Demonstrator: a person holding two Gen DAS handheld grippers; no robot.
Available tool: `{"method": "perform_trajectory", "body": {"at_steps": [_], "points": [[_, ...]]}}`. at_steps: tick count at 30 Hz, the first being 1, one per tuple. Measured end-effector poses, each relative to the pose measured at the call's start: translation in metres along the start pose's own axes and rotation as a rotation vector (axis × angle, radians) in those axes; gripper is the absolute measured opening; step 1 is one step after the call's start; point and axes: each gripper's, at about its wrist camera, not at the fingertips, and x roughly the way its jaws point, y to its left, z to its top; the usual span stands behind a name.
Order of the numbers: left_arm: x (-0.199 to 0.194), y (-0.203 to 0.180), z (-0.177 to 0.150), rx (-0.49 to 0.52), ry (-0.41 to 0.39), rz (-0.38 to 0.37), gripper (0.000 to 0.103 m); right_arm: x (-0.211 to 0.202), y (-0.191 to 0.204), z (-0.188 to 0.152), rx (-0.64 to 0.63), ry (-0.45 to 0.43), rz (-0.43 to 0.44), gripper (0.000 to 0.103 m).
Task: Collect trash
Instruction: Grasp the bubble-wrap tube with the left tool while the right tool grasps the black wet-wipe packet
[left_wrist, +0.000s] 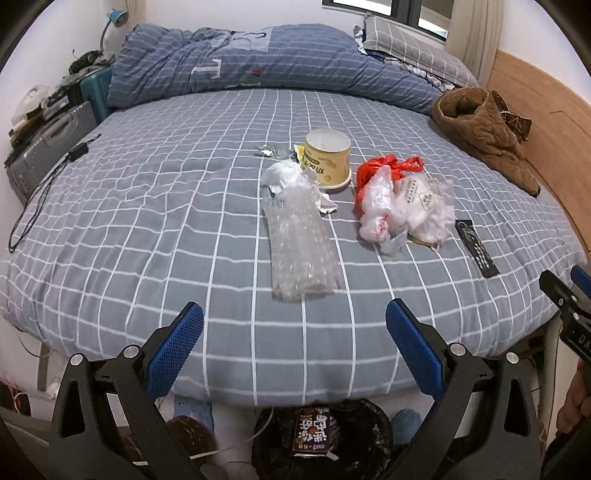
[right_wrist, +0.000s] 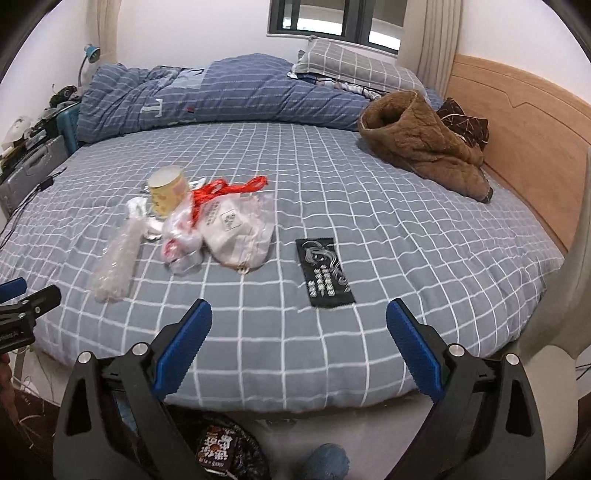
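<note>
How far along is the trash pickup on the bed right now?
One dark snack wrapper already lies in the black bin bag below the bed's edge. Nothing is in hand: the left hand-held gripper and right hand-held gripper are both open and empty. Left on the grey checked sheet: clear bubble wrap, yellow paper cup, red and white plastic bags, black flat packet.
</note>
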Motion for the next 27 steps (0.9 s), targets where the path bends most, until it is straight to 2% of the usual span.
{"method": "perform_trajectory", "body": {"at_steps": [9, 13, 20, 21, 25, 27], "points": [[0.05, 0.0, 0.03, 0.001, 0.036, 0.018, 0.097, 0.061, -0.013, 0.027, 0.005, 0.032, -0.007, 0.092], [0.077, 0.0, 0.04, -0.001, 0.061, 0.03, 0.097, 0.096, -0.017, 0.036, -0.006, 0.043, -0.037, 0.092], [0.114, 0.005, 0.054, -0.028, 0.092, 0.046, 0.096, 0.159, -0.026, 0.029, -0.013, 0.13, -0.029, 0.091], [0.12, 0.005, 0.056, -0.031, 0.099, 0.045, 0.096, 0.164, -0.028, 0.027, -0.012, 0.138, -0.028, 0.089], [0.139, 0.003, 0.059, -0.035, 0.136, 0.033, 0.088, 0.184, -0.038, 0.02, 0.025, 0.191, 0.018, 0.082], [0.146, 0.004, 0.057, -0.055, 0.159, 0.015, 0.079, 0.19, -0.041, 0.017, 0.034, 0.212, 0.03, 0.077]]}}
